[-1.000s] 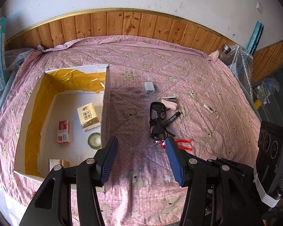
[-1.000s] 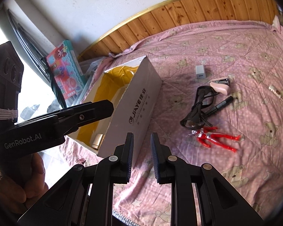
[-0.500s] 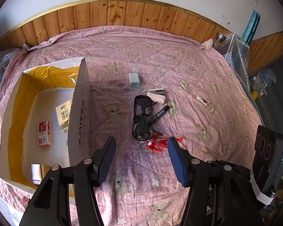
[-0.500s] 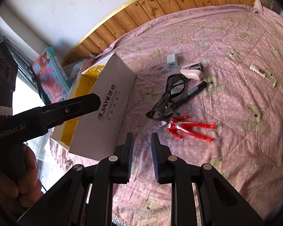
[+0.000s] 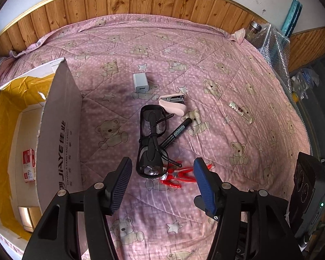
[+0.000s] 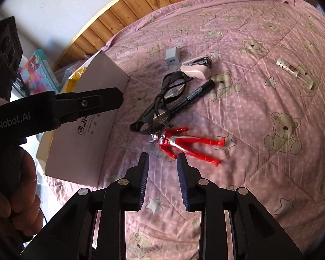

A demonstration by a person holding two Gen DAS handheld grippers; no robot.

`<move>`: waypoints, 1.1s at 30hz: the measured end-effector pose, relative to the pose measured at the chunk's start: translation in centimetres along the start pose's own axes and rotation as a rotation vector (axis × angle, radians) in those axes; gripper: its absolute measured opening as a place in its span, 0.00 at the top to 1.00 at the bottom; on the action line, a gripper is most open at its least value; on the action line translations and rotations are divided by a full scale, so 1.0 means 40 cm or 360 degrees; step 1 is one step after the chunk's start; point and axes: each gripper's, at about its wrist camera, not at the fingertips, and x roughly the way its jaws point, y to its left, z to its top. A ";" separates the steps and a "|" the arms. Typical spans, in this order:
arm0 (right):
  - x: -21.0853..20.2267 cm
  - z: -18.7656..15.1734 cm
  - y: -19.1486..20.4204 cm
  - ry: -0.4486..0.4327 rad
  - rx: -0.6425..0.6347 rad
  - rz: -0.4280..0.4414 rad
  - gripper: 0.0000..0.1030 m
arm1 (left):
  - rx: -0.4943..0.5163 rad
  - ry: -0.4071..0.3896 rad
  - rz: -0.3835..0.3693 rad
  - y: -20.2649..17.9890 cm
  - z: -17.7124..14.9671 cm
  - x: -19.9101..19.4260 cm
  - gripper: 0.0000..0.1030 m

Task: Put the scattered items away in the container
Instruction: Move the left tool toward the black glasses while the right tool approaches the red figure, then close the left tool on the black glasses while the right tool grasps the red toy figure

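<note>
On the pink quilt, black safety glasses [image 5: 150,138] [image 6: 162,101] lie over a black marker [image 5: 176,133] [image 6: 192,96]. Touching their near end is a red figure [image 5: 177,174] [image 6: 188,144]. Farther off lie a pink stapler [image 5: 173,105], a white charger [image 5: 140,82] and a small tube [image 5: 241,112]. An open cardboard box [image 5: 60,130] [image 6: 86,138] stands to the left. My left gripper [image 5: 162,162] hangs open above the glasses and figure. Just short of the figure, my right gripper [image 6: 163,157] is open a little and holds nothing.
Inside the box lie a red-and-white packet [image 5: 29,165] and a shiny object [image 5: 28,217]. Wooden panelling [image 5: 140,2] runs behind the bed. Bubble wrap and a jar [image 5: 254,27] sit at the far right corner. A person's hand [image 6: 15,195] grips the left tool.
Both grippers have moved closer to the glasses and red figure, the left one swinging right, away from the box. The right gripper's jaws have spread slightly.
</note>
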 end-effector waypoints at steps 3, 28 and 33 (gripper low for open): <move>0.025 0.005 -0.012 0.0031 -0.0020 -0.0025 0.71 | -0.0001 0.0030 0.0002 0.000 0.015 0.042 0.41; 0.157 0.009 0.025 0.0133 -0.0488 -0.0267 0.66 | -0.0097 0.0132 0.0040 0.084 0.073 0.313 0.39; 0.143 0.000 0.013 0.0145 -0.0443 -0.0204 0.87 | -0.0035 0.0092 0.0076 0.084 0.069 0.304 0.61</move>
